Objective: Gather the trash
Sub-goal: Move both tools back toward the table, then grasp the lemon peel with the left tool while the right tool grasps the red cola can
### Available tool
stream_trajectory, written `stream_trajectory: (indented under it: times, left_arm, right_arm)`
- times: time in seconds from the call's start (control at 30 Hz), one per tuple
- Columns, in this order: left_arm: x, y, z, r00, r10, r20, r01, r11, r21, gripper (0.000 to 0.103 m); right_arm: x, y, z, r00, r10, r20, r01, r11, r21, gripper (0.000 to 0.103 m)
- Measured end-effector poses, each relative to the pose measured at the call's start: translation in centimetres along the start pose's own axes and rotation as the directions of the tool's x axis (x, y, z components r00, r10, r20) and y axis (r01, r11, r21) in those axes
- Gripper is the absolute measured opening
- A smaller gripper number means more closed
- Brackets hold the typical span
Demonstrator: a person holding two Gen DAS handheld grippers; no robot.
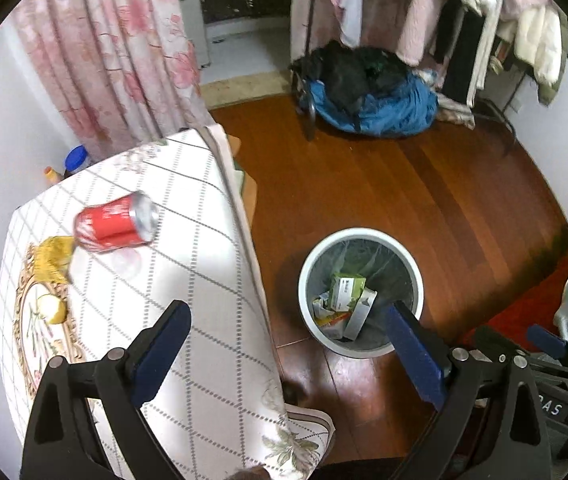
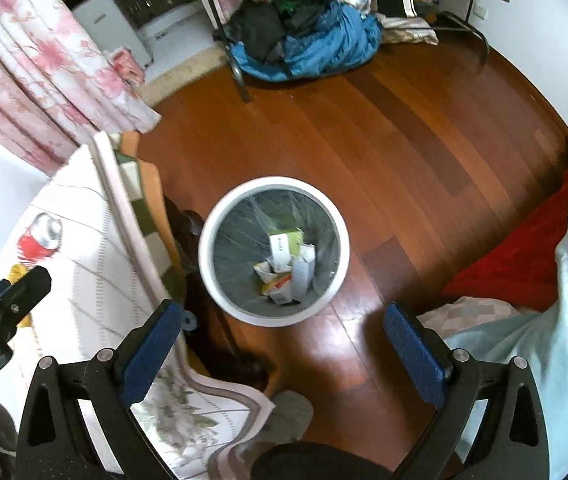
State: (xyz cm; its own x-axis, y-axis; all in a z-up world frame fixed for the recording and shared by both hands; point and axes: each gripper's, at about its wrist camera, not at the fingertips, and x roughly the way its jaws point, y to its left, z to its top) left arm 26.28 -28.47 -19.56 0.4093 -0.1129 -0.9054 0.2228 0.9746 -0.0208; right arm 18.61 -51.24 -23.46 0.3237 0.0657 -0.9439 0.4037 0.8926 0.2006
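The left claw (image 1: pixel 284 344) gaped wide and empty, like the right claw (image 2: pixel 284 340), while the red soda can (image 1: pixel 115 224), probably light, smooth, dentable, lay sideways mid-left on the worktop (image 1: pixel 188 280), best gripped across its middle.

The right gripper (image 2: pixel 284 344) hangs wide apart above the floor (image 2: pixel 404 152), just before a white bin (image 2: pixel 208 264) holding crumpled cartons (image 2: pixel 288 264); a red can (image 2: pixel 38 242) lies on the table (image 2: pixel 96 280).
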Motion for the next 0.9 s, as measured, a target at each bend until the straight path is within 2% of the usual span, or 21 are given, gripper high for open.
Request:
stream_trajectory:
  times: [0.07, 0.17, 0.27, 0.37, 0.4, 0.53, 0.57, 0.67, 0.7, 0.8, 0.83, 0.9]
  left_arm:
    - [-1.2, 1.4, 0.1, 1.0, -0.006, 0.026, 0.006, 1.0, -0.025, 0.099]
    - [-3.1, 4.9, 0.4, 0.997, 0.029, 0.07, -0.024, 0.997, -0.078, 0.099]
    - [-4.1, 10.0, 0.1, 0.99, 0.105, 0.096, -0.089, 0.983, -0.16, 0.099]
    - [-3.7, 15.8, -0.7, 0.971, 0.227, 0.08, -0.201, 0.947, -0.249, 0.099]
    - [-2.9, 18.3, -1.2, 0.962, 0.269, 0.051, -0.244, 0.927, -0.286, 0.099]
    - [0.1, 25.5, -3.8, 0.94, 0.336, -0.063, -0.332, 0.853, -0.403, 0.099]
    - [1.2, 27.5, -4.7, 0.935, 0.34, -0.097, -0.347, 0.831, -0.434, 0.099]
    - [3.3, 31.2, -6.8, 0.932, 0.325, -0.161, -0.361, 0.791, -0.495, 0.099]
    - [4.1, 32.4, -7.6, 0.931, 0.316, -0.18, -0.363, 0.777, -0.514, 0.099]
    - [5.7, 34.7, -9.1, 0.931, 0.297, -0.213, -0.365, 0.761, -0.537, 0.099]
    - [6.0, 35.2, -9.4, 0.93, 0.295, -0.219, -0.367, 0.759, -0.537, 0.099]
    - [6.7, 36.0, -9.8, 0.932, 0.284, -0.224, -0.361, 0.76, -0.54, 0.099]
  right_arm:
    - [-1.6, 1.4, 0.1, 0.999, 0.025, 0.021, -0.024, 1.0, -0.018, 0.102]
    - [-3.3, 4.6, 0.5, 0.997, 0.062, 0.045, -0.059, 0.996, -0.074, 0.102]
    - [-3.4, 10.0, 1.0, 0.994, 0.108, 0.029, -0.101, 0.977, -0.186, 0.102]
    - [-2.0, 16.4, 1.5, 0.993, 0.121, -0.007, -0.117, 0.94, -0.32, 0.102]
    - [-1.3, 18.9, 1.6, 0.992, 0.128, -0.022, -0.127, 0.92, -0.37, 0.102]
    - [2.9, 29.0, 2.2, 0.991, 0.1, -0.091, -0.133, 0.816, -0.563, 0.102]
    - [4.1, 31.7, 2.3, 0.991, 0.082, -0.102, -0.127, 0.782, -0.61, 0.102]
    - [7.9, 38.2, 2.5, 0.99, 0.032, -0.141, -0.124, 0.682, -0.721, 0.102]
    - [8.9, 39.5, 2.4, 0.99, 0.014, -0.142, -0.116, 0.661, -0.741, 0.102]
    - [12.5, 43.3, 2.2, 0.989, -0.051, -0.141, -0.088, 0.564, -0.821, 0.102]
    - [13.7, 44.6, 2.1, 0.988, -0.074, -0.136, -0.077, 0.521, -0.85, 0.102]
    - [15.6, 46.2, 2.0, 0.984, -0.121, -0.129, -0.059, 0.463, -0.884, 0.102]
